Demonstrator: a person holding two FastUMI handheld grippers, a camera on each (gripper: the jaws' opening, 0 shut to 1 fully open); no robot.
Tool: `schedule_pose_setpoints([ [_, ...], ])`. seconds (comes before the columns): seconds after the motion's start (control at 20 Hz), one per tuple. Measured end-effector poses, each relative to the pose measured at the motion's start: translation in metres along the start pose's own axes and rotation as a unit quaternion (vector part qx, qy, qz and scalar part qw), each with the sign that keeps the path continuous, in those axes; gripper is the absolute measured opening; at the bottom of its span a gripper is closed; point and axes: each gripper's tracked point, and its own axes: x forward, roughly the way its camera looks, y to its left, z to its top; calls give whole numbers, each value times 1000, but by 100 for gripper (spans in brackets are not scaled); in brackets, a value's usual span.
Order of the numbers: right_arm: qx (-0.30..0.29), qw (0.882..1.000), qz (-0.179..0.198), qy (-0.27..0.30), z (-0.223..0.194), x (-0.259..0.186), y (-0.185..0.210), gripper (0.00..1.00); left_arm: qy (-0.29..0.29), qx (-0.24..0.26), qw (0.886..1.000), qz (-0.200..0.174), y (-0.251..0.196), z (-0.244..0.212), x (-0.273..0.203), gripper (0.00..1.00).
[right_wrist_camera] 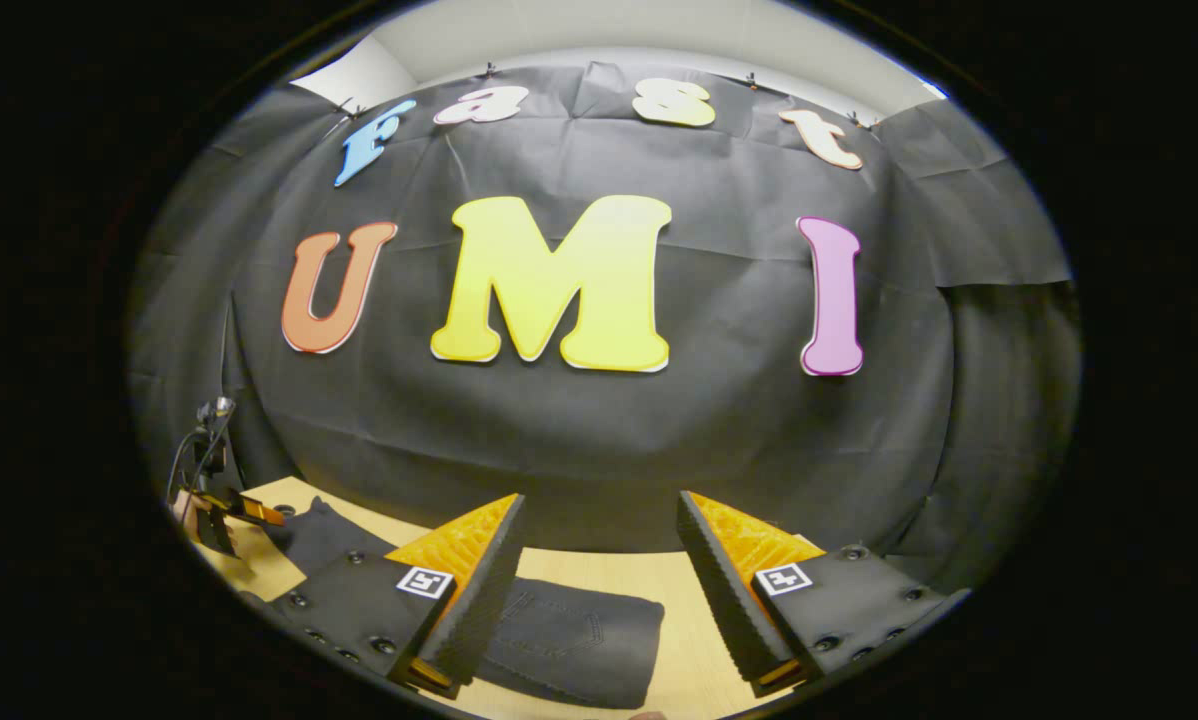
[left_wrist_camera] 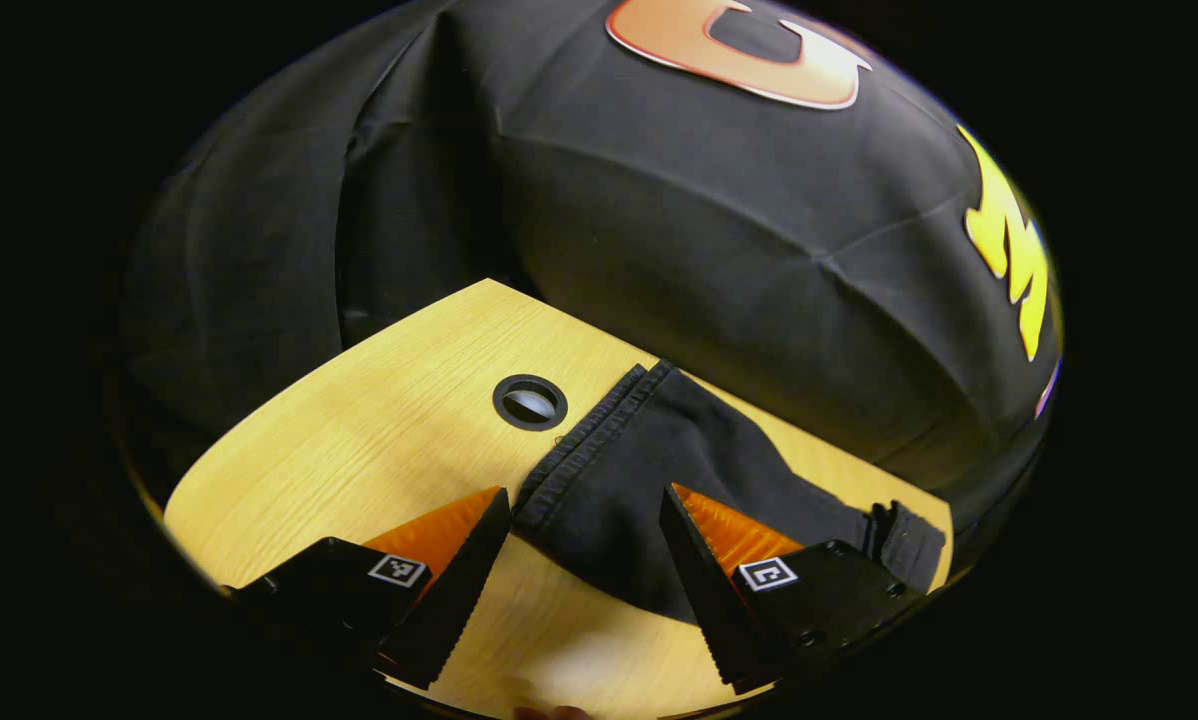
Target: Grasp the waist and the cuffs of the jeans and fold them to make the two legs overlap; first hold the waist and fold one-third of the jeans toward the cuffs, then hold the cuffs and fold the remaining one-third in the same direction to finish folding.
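- While hovering over the table (left_wrist_camera: pixel 379 420), the left gripper (left_wrist_camera: pixel 584 510) is showing its jaws spread wide in the left gripper view, w/ nothing pinched btwn them.
- Jeans (left_wrist_camera: pixel 649 470) are lying flat on the table in that view, dark fabric, w/ a stitched cuff (left_wrist_camera: pixel 589 430) pointing toward the back edge.
- Cuff end is sitting btwn the two fingers (left_wrist_camera: pixel 459 580) in the picture, but whether the tips are touching cloth, can't tell.
- Grommet (left_wrist_camera: pixel 530 402) is sitting in the tabletop just beside the cuff, on its left.
- Rest of the jeans is running off to the right, w/ a belt loop (left_wrist_camera: pixel 884 525) showing near the table's right edge.
- Black cloth wall (left_wrist_camera: pixel 719 250) is hanging right behind the table.

- Moving to the right gripper view: the right gripper (right_wrist_camera: pixel 599 530) is also holding its jaws spread apart, gripping nothing.
- Jeans' waist part (right_wrist_camera: pixel 569 640) is lying on the table (right_wrist_camera: pixel 689 640) below and btwn the fingers, a back pocket (right_wrist_camera: pixel 549 625) facing up.
- Gripper is looking mostly level at the wall; contact w/ the cloth can't be told.
- Far left, the other gripper (right_wrist_camera: pixel 249 512) is showing near the jeans' far end, w/ a cable rising above it; its jaw state is too small to read there.
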Motion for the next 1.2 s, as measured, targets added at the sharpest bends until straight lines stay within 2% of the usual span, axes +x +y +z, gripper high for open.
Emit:
schedule_pose_setpoints([
  [0.15, 0, 1000, -1, 2, 0, 4, -6, 90, -5, 35, 999, 9, 1, 0, 12, 99],
  [0.35, 2, 1000, 1, 10, -7, 6, -12, 91, -5, 34, 999, 9, 0, 0, 18, 98],
  [0.4, 6, 1000, 0, 12, -8, 6, -14, 94, -5, 43, 999, 13, 0, -2, 20, 98],
  [0.45, 9, 1000, -1, 13, -8, 7, -17, 90, -2, 56, 998, 20, 0, -3, 24, 99],
  [0.55, 14, 1000, -4, 13, -8, 8, -21, 91, 0, 76, 996, 35, 3, -4, 26, 99],
  [0.7, 9, 1000, -4, 10, -7, 7, -25, 91, -7, 80, 995, 58, 17, 0, 27, 92],
  [0.9, 8, 1000, -8, 14, -12, 7, -35, 90, -16, 64, 996, 62, 26, 5, 30, 39],
  [0.95, 10, 1000, -10, 16, -13, 7, -38, 91, -16, 65, 996, 60, 23, 2, 29, 38],
  [1.0, 11, 1000, -13, 18, -15, 5, -41, 94, -17, 65, 996, 58, 21, 3, 27, 31],
  [1.05, 10, 1000, -14, 19, -17, 5, -44, 90, -21, 58, 997, 56, 20, 3, 30, 23],
  [1.15, 6, 1000, -15, 23, -19, 4, -49, 97, -29, 34, 998, 48, 17, 6, 29, 11],
  [1.2, 3, 1000, -15, 23, -19, 3, -49, 90, -30, 25, 998, 41, 16, 7, 24, 8],
])
